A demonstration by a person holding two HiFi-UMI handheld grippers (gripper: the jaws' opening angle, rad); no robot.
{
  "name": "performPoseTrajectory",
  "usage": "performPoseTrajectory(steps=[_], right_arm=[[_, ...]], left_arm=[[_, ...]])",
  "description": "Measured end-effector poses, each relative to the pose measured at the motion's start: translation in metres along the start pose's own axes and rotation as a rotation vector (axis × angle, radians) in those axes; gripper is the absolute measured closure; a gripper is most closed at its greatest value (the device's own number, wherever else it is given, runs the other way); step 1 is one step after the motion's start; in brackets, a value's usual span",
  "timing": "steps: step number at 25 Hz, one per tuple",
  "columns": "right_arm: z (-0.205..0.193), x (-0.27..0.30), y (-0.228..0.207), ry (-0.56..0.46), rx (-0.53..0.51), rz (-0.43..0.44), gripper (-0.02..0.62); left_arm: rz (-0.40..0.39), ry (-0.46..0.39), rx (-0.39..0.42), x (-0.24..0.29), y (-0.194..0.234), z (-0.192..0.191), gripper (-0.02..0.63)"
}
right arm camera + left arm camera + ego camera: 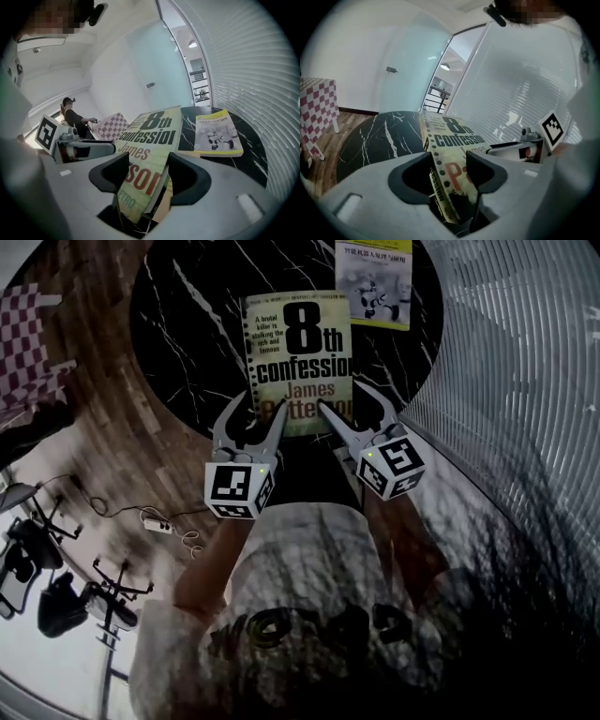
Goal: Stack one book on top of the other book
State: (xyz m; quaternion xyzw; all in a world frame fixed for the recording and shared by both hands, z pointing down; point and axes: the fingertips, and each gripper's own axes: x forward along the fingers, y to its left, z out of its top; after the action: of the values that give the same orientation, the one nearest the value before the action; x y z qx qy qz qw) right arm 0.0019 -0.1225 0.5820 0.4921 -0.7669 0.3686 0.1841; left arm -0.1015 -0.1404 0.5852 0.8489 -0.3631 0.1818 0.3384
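A thick paperback titled "8th confession" (300, 352) is held by its near edge over the round black marble table (187, 324). My left gripper (253, 423) is shut on the book's near left corner, and in the left gripper view the book (450, 136) sits wedged between the jaws (447, 171). My right gripper (356, 409) is shut on the near right corner; the right gripper view shows the cover (150, 136) running out from between its jaws (147, 171). A thin yellow book (375, 282) lies flat on the table beyond, to the right (216, 133).
White slatted blinds (525, 381) curve round the table's right side. A checkered chair (33, 343) stands on the wood floor at left. A power strip with cable (159, 521) and black office chairs (37, 568) sit lower left. A person (70, 117) is far back.
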Motion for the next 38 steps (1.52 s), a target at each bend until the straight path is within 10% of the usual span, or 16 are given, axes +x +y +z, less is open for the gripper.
performPoseTrajectory(steps=[38], right_arm=[[-0.108,0.023,-0.068,0.038,0.043,-0.060,0.314]], left_arm=[[-0.023,0.112,-0.009,0.063,-0.002,-0.113,0.371]])
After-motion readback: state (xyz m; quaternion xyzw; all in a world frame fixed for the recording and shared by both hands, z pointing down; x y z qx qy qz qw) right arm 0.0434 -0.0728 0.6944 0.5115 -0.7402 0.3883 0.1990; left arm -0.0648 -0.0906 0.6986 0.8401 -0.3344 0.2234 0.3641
